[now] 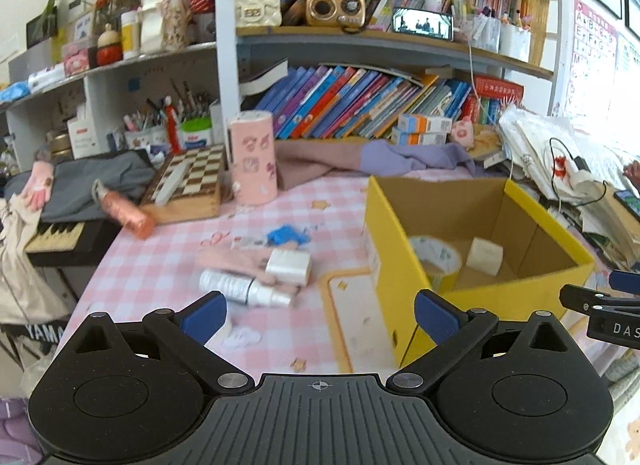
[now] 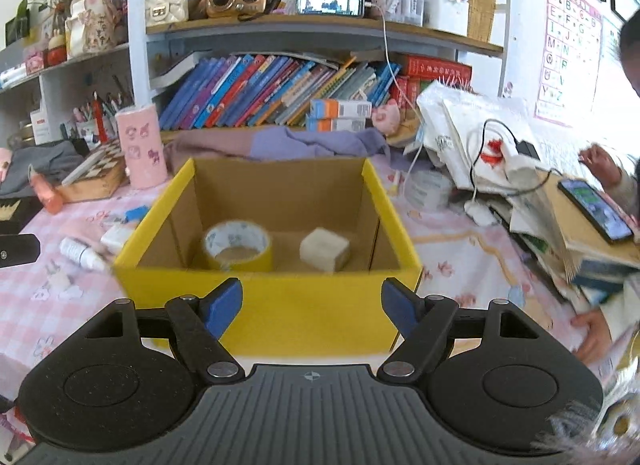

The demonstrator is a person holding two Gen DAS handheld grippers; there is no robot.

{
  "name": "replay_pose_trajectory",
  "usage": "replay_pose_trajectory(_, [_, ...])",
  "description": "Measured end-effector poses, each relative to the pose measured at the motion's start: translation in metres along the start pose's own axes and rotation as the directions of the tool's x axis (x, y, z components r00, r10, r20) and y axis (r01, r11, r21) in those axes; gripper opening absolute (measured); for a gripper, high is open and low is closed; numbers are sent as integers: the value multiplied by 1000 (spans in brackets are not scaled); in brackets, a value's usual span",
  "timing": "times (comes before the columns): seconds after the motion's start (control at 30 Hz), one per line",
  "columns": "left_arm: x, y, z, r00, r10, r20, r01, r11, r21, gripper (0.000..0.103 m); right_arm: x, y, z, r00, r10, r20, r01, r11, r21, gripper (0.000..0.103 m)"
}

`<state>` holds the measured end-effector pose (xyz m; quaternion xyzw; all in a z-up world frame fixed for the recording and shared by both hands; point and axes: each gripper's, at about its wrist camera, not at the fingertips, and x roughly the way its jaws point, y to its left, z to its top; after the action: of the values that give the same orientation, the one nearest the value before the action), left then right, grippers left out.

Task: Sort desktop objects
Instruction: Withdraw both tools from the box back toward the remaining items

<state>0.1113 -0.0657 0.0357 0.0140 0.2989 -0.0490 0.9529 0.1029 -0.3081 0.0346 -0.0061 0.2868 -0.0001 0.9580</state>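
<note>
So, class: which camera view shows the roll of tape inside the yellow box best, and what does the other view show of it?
The right wrist view: it looks straight into the yellow box, so the roll of tape shows whole, beside the pale block. The left wrist view sees the box at an angle; its near wall hides the lower part of the tape.

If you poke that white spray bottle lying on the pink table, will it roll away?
Probably. The white spray bottle lies on its side and looks round, so a sideways poke would likely roll it. It rests against a pink cloth and a small white box, which may stop it that way. Its smooth body might slip between the fingers.
</note>
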Motion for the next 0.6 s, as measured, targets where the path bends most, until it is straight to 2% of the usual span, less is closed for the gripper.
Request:
replay_pose_trajectory(0.3, [-16, 22, -37, 998, -6, -58, 9, 999, 36, 102, -25, 37, -40, 998, -11, -59, 13, 999, 33, 76])
replay_pose_trajectory(0.6, [-26, 39, -66, 991, 8, -131, 0, 998, 61, 102, -32, 76, -69, 989, 43, -139, -39, 999, 31, 76])
